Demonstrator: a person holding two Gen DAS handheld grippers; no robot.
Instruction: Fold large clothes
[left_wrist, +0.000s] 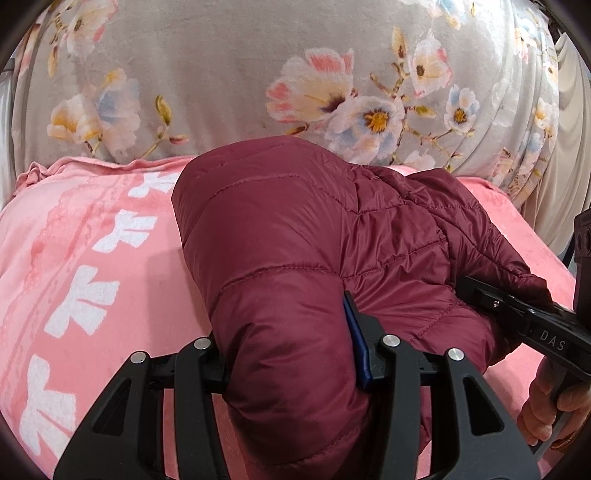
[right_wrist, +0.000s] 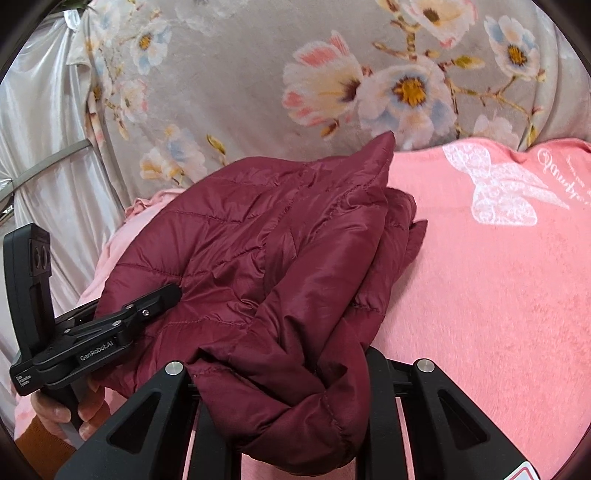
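Observation:
A maroon quilted puffer jacket (left_wrist: 295, 240) lies bunched on a pink blanket (left_wrist: 92, 258); it also shows in the right wrist view (right_wrist: 266, 251). My left gripper (left_wrist: 291, 354) is shut on a thick fold of the jacket's near edge, one blue pad (left_wrist: 356, 343) showing. My right gripper (right_wrist: 280, 380) is shut on a bunched fold at the jacket's near right side. Each gripper appears in the other's view, the right one (left_wrist: 517, 314) and the left one (right_wrist: 122, 317), both pressed into the jacket.
A grey floral bedcover (left_wrist: 258, 74) rises behind the blanket. The pink blanket (right_wrist: 498, 295) has a white butterfly print (right_wrist: 506, 192) to the right. A pale curtain (right_wrist: 40, 129) hangs at the left. The person's hands hold the gripper handles.

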